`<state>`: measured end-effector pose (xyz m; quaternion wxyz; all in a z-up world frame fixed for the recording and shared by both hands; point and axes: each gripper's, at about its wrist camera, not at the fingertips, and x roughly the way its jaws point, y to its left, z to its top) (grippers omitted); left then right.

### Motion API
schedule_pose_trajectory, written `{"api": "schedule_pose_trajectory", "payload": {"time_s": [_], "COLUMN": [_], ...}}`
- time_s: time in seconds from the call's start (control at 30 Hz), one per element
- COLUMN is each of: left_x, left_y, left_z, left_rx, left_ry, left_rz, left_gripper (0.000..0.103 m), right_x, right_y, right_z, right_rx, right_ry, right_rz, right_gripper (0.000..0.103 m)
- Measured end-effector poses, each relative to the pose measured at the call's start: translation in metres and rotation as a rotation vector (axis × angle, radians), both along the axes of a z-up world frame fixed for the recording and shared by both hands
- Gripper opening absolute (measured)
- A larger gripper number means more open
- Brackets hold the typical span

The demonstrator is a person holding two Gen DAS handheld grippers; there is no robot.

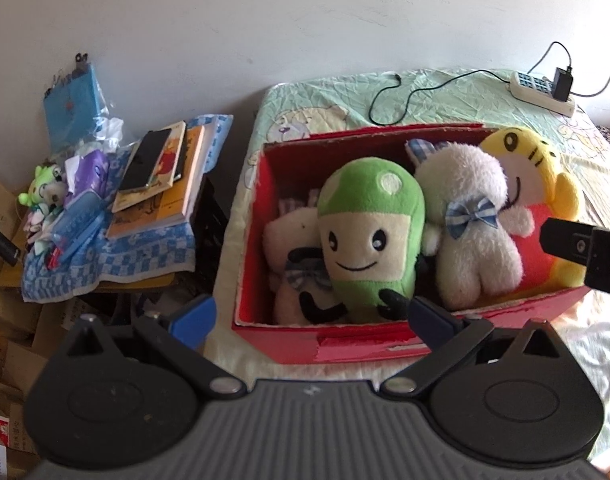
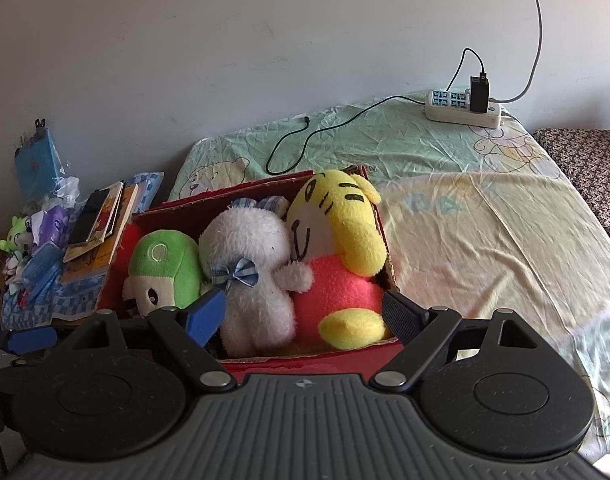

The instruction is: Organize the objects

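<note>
Red box [image 1: 361,350] half hides a pale plush [image 1: 285,236] behind the green plush [image 1: 365,240]; both grippers' [image 1: 311,316] [image 2: 305,312] jaws gape wide, empty, before it.

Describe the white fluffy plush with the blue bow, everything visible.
The white plush is fuzzy, pile-fabric, with stubby arms and legs and a blue checked bow at its neck. Blue checked ears show behind its head; no face is visible. It leans back inside the red box, wedged between the green plush and the yellow tiger plush, touching both. Neither tool touches it.
</note>
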<state>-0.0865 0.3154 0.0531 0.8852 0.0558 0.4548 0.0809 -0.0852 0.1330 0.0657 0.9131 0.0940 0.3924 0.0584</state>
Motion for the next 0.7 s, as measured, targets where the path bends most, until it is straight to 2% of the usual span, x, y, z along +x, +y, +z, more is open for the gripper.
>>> {"api": "schedule_pose_trajectory", "payload": {"time_s": [0.37,0.7], "left_x": [0.009,0.011], "left_y": [-0.001,-0.004], "left_z": [-0.003,-0.008], "left_rx": [-0.013,-0.034], "left_ry": [0.009,0.01], "left_rz": [0.007,-0.024], "left_gripper": [0.102,0.102], "right_x": [0.008,0.012], "right_y": [-0.002,-0.004], "right_z": [-0.003,-0.009], "right_rx": [-0.02,-0.046], "right_ry": [0.018,0.033], "right_rz": [0.023,-0.018], "right_gripper": [0.087,0.087]}}
